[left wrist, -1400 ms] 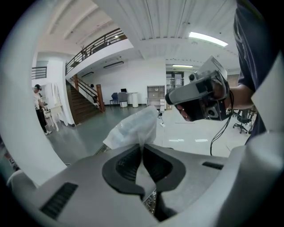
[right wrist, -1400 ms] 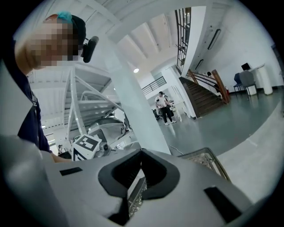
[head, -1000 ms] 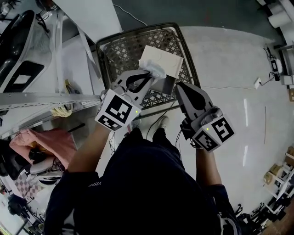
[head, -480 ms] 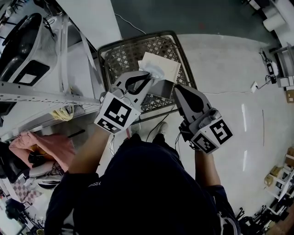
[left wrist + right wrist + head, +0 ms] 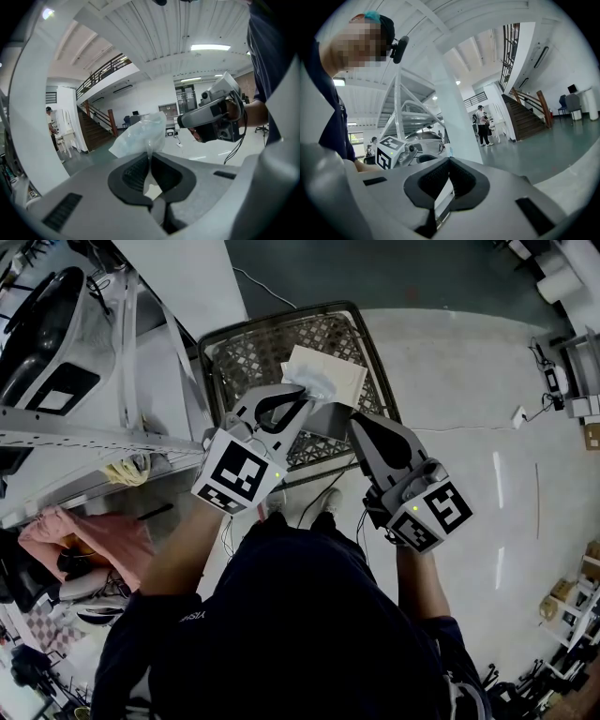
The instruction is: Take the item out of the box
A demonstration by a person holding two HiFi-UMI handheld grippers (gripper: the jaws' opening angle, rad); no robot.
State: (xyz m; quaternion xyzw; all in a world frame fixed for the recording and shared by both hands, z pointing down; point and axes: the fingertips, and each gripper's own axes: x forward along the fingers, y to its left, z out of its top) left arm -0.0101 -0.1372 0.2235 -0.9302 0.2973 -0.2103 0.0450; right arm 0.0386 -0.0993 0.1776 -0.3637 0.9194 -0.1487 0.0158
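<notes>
Pinching a clear plastic bag (image 5: pixel 139 135) by its neck, left gripper (image 5: pixel 302 392) has its jaws closed almost fully on the film. The bag is lifted, at the top of the white box (image 5: pixel 339 369), above the mesh basket (image 5: pixel 251 345) on the floor (image 5: pixel 450 362). Right gripper (image 5: pixel 357 421) is clamped on a thin white edge of the box, jaws nearly together.

Light: bright, from long lamps (image 5: pixel 210 47) on the ceiling | Head view: pale floor (image 5: pixel 450 362) shines, dark shirt (image 5: pixel 300 615) shows little detail, shadows soft | Gripper views: round, lines bend near the sides, corners black | Blur: bag (image 5: pixel 140 136) close to the lens looks soft, far things sharper
</notes>
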